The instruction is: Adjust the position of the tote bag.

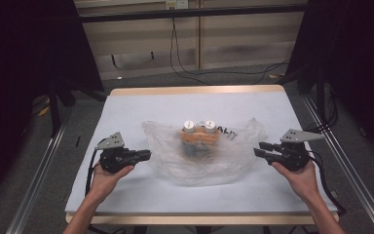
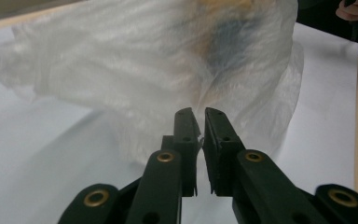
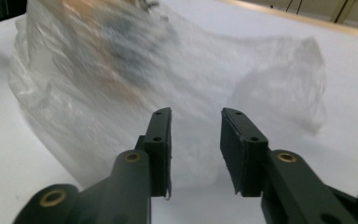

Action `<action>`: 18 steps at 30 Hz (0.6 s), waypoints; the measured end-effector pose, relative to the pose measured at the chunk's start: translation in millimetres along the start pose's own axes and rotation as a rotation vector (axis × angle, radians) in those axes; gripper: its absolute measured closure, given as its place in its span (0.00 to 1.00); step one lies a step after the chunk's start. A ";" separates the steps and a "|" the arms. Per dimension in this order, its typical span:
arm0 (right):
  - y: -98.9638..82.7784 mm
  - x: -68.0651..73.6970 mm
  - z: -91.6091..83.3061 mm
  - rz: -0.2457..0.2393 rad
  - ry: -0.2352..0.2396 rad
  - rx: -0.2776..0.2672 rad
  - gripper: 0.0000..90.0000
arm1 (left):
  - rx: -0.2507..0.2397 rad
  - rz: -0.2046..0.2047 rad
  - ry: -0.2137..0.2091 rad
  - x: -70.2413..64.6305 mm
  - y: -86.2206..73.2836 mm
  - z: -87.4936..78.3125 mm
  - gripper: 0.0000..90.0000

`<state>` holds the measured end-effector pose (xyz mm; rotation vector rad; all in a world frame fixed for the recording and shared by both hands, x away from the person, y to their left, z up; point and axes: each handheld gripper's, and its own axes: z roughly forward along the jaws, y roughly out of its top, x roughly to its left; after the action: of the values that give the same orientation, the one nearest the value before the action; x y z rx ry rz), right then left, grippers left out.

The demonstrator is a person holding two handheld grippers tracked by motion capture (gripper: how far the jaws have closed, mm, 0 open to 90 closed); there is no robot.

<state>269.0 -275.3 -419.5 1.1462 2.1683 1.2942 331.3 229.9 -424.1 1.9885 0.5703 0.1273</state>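
Observation:
A clear plastic bag (image 1: 195,168) lies mid-table, blurred, with an orange and blue pack (image 1: 200,138) inside and two white caps (image 1: 189,125) sticking out on top. My left gripper (image 1: 148,155) points at the bag's left edge. In the left gripper view its jaws (image 2: 201,112) stand almost together with a thin slit, and the bag (image 2: 135,60) rises just beyond their tips. I cannot tell whether any film is caught. My right gripper (image 1: 257,149) points at the bag's right edge. Its jaws (image 3: 196,112) stand apart with nothing between them, short of the bag (image 3: 214,74).
The bag sits on a white-covered table (image 1: 126,195) with a wooden rim. Metal rails (image 1: 39,170) run along both sides. Cables (image 1: 185,68) lie on the floor behind the table, and dark curtains hang left and right.

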 end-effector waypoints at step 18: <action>55.5 14.4 28.0 -0.072 0.089 -0.069 0.94 | -0.091 0.045 -0.023 6.8 59.0 33.1 0.94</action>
<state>304.0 -234.5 -385.2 0.9920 2.1879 1.4016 368.0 184.1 -389.8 1.9127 0.4966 0.1547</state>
